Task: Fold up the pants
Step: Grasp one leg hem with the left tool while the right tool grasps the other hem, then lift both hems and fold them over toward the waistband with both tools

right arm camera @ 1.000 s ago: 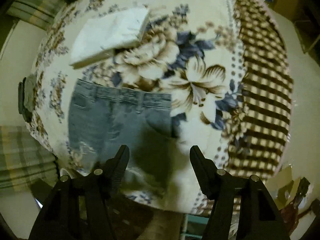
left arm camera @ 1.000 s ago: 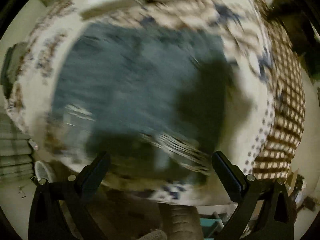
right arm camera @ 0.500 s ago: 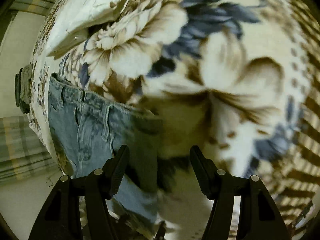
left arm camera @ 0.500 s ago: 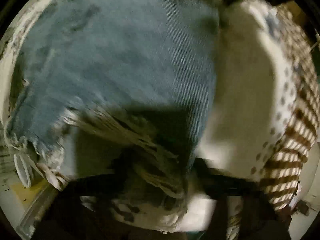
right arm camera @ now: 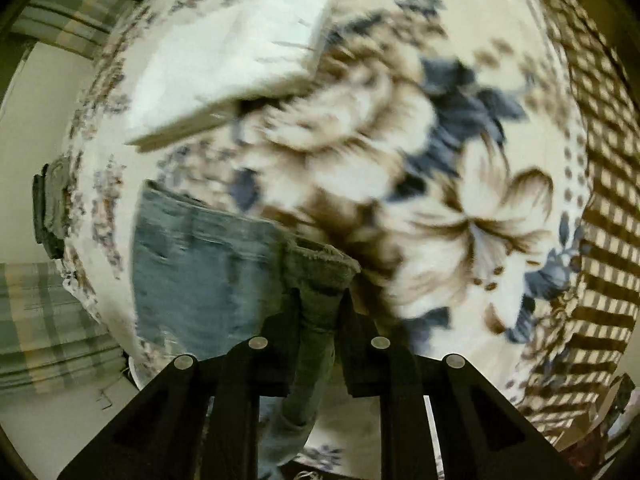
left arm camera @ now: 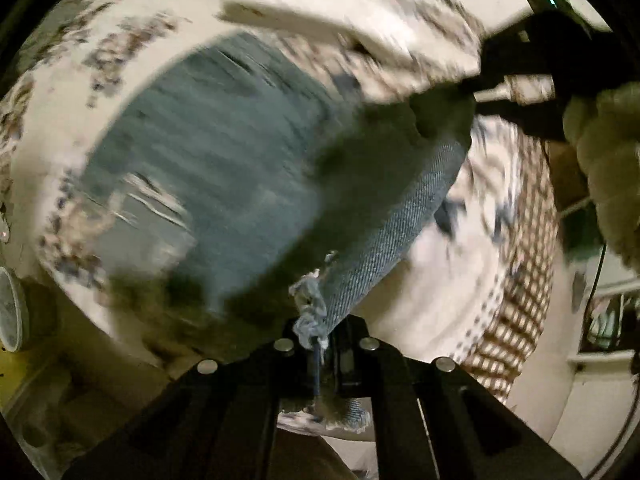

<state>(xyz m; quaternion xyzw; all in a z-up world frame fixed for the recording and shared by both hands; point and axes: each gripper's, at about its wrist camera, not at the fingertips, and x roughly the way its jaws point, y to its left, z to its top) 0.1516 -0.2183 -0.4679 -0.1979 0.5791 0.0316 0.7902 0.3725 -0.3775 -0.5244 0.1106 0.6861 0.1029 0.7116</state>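
Blue denim pants (left arm camera: 208, 168) with frayed rips lie on a floral blanket (left arm camera: 452, 292). My left gripper (left arm camera: 326, 344) is shut on the frayed hem end of the pants and lifts it off the blanket. My right gripper (right arm camera: 320, 308) is shut on the waistband corner of the pants (right arm camera: 200, 272) and holds it raised. The right gripper (left arm camera: 516, 80) also shows at the top right of the left wrist view, pinching the far corner. Both views are blurred by motion.
A folded white cloth (right arm camera: 236, 68) lies on the blanket (right arm camera: 480, 208) beyond the pants. A brown checked border (right arm camera: 600, 216) runs along the right side. A plaid fabric (right arm camera: 36, 344) hangs at the left. A dark folded item (right arm camera: 50, 212) sits at the blanket's left edge.
Both grippers were open above the pants a second ago. They dropped to the fabric, shut on it, and now lift the hem end and the waistband corner.
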